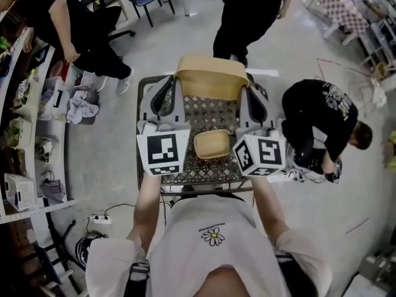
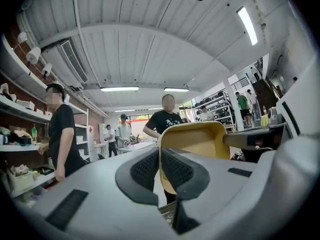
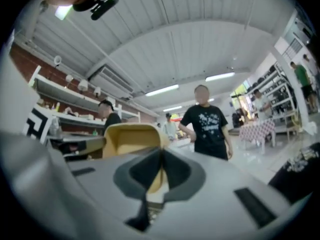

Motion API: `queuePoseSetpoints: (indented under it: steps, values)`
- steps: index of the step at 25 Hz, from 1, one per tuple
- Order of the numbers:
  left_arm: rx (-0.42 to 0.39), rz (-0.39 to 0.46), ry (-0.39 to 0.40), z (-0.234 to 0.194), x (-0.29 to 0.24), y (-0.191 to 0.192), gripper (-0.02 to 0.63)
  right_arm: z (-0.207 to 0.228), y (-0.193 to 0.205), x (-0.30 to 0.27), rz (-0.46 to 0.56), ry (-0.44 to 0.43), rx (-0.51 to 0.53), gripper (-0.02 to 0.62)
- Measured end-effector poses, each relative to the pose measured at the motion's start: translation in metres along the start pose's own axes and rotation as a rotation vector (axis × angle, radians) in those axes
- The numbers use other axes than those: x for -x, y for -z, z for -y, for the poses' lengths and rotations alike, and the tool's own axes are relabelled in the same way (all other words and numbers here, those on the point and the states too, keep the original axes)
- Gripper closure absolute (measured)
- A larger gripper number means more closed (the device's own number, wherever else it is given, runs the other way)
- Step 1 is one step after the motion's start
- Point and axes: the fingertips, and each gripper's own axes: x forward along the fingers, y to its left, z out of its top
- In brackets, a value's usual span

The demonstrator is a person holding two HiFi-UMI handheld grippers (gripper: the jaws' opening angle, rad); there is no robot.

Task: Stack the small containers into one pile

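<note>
Head view alone shows small container on table, gripper views show left tongs, right tongs pinching raised container

Smooth matt plastic, pale yellow, on the large container — same finish on the small container near the front edge of the table. Table top of open metal lattice, dull grey, with a thin metal rim. Matt grey plastic shells on the left gripper and the right gripper; black pads rubber-like, finely dotted. Marker cubes with flat printed faces, matt. Floor smooth, slightly shiny.
</note>
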Motion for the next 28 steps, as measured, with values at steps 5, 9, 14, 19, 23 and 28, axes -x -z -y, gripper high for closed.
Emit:
queuePoseSetpoints:
  steps: [5, 9, 14, 19, 23, 28]
  values:
    - [0.044, 0.0, -0.038, 0.009, 0.04, 0.0, 0.569, -0.015, -0.008, 0.031, 0.023, -0.019, 0.08, 0.559]
    - [0.071, -0.018, -0.055, 0.014, 0.051, 0.002, 0.568, -0.017, -0.012, 0.04, 0.034, -0.026, 0.111, 0.56]
    - [0.072, -0.117, -0.024, 0.019, 0.046, 0.021, 0.568, -0.013, -0.007, 0.035, -0.032, -0.055, 0.117, 0.56]
    - [0.182, -0.404, 0.084, 0.035, 0.036, 0.088, 0.568, 0.009, 0.052, 0.014, -0.395, -0.135, 0.045, 0.56]
    - [0.283, -0.649, 0.16, 0.061, 0.039, 0.157, 0.566, 0.028, 0.118, 0.012, -0.684, -0.164, -0.013, 0.56]
    - [0.367, -0.922, 0.209, 0.087, 0.059, 0.244, 0.563, 0.039, 0.207, 0.028, -1.013, -0.216, -0.118, 0.559]
